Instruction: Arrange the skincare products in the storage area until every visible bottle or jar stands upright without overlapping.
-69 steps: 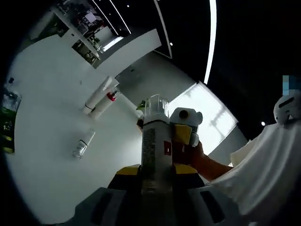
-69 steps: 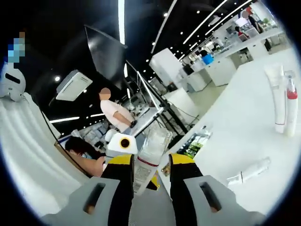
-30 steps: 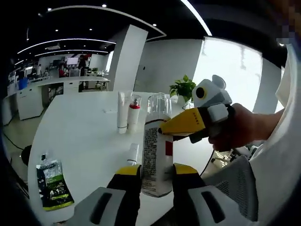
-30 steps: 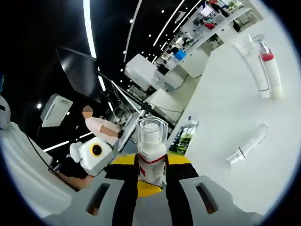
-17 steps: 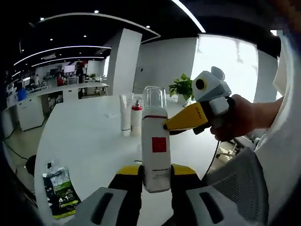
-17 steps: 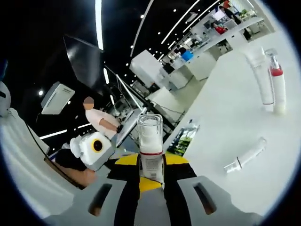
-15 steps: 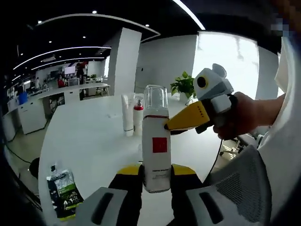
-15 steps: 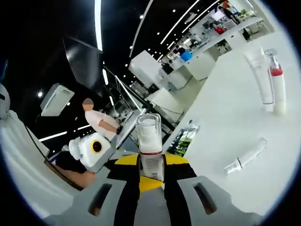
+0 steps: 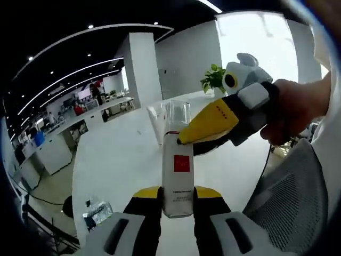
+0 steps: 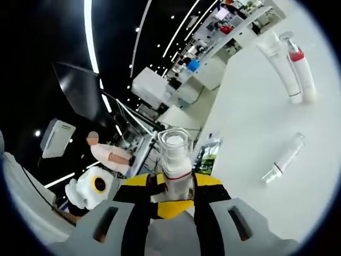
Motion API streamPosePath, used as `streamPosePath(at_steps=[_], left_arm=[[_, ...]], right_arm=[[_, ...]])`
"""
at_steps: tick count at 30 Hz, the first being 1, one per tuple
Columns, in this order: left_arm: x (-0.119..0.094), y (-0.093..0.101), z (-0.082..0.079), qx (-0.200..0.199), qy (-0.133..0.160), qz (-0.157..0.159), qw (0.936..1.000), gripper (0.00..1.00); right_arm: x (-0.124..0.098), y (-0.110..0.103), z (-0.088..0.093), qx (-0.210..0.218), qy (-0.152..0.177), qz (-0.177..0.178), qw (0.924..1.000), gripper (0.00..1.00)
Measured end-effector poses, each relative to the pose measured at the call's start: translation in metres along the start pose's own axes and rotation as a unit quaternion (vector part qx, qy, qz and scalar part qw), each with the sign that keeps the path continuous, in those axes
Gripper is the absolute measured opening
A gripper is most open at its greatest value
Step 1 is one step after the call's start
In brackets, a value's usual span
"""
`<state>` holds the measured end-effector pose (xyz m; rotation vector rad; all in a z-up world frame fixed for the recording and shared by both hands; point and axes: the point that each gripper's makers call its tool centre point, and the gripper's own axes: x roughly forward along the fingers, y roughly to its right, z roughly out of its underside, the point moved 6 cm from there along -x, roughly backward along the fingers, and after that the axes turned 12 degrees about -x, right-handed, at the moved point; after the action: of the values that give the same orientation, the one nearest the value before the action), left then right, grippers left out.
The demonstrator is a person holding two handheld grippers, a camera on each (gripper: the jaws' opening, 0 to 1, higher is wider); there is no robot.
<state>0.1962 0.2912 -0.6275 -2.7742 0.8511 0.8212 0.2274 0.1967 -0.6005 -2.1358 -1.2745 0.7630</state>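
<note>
A white bottle [image 9: 177, 168] with a clear cap and a red square label stands upright between the jaws of my left gripper [image 9: 178, 194], which is shut on its lower body. My right gripper [image 9: 186, 140] comes in from the right in a person's hand, its yellow jaws closed on the bottle's neck. In the right gripper view the same bottle [image 10: 176, 152] rises between my right gripper's [image 10: 175, 186] jaws. A white tube [image 10: 277, 53] and a red-collared bottle [image 10: 301, 69] stand on the white table [image 10: 250, 122]. A small clear bottle [image 10: 285, 156] lies on its side.
A green pouch [image 9: 98, 212] lies near the table's edge, also the green pouch [image 10: 205, 156] behind the held bottle. A potted plant [image 9: 214, 81] stands at the far side. Office desks and a seated person fill the background. A mesh chair back [image 9: 287, 192] is close on the right.
Both hands have moved and tilted, so both views shifted. The white bottle stays held by both grippers. The things on the table have not moved.
</note>
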Motion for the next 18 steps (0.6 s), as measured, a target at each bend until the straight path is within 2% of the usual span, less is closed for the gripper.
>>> streamPosePath(at_steps=[2,3,5,8,12,13,15,18], left_arm=[[0.0,0.0,0.0,0.02,-0.002,-0.01,0.9998,0.22],[0.0,0.001,0.0,0.045,-0.006,-0.015,0.9989,0.22],[0.001,0.003,0.0,0.051,-0.008,-0.018,0.9985,0.22],[0.001,0.005,-0.003,0.092,-0.009,-0.025,0.9954,0.22],[0.001,0.006,-0.005,0.1,-0.005,-0.023,0.9948,0.22],[0.001,0.006,-0.005,0.1,-0.002,-0.021,0.9947,0.22],[0.0,0.007,-0.006,0.08,0.008,-0.014,0.9967,0.23],[-0.001,0.007,-0.006,0.072,0.014,-0.005,0.9973,0.23]], right_arm=[[0.0,0.004,0.0,0.005,0.01,0.027,0.9996,0.29],[0.0,0.005,0.001,0.019,0.018,0.037,0.999,0.29],[-0.001,0.007,0.001,0.052,0.029,0.037,0.9976,0.28],[-0.005,0.011,0.002,0.067,0.035,0.043,0.9962,0.23],[-0.008,0.014,0.001,0.074,0.043,0.034,0.9958,0.22],[-0.009,0.013,-0.001,0.051,0.043,0.03,0.9973,0.21],[-0.01,0.011,-0.002,0.039,0.043,0.027,0.9979,0.21],[-0.011,0.011,-0.005,0.024,0.037,0.019,0.9988,0.21]])
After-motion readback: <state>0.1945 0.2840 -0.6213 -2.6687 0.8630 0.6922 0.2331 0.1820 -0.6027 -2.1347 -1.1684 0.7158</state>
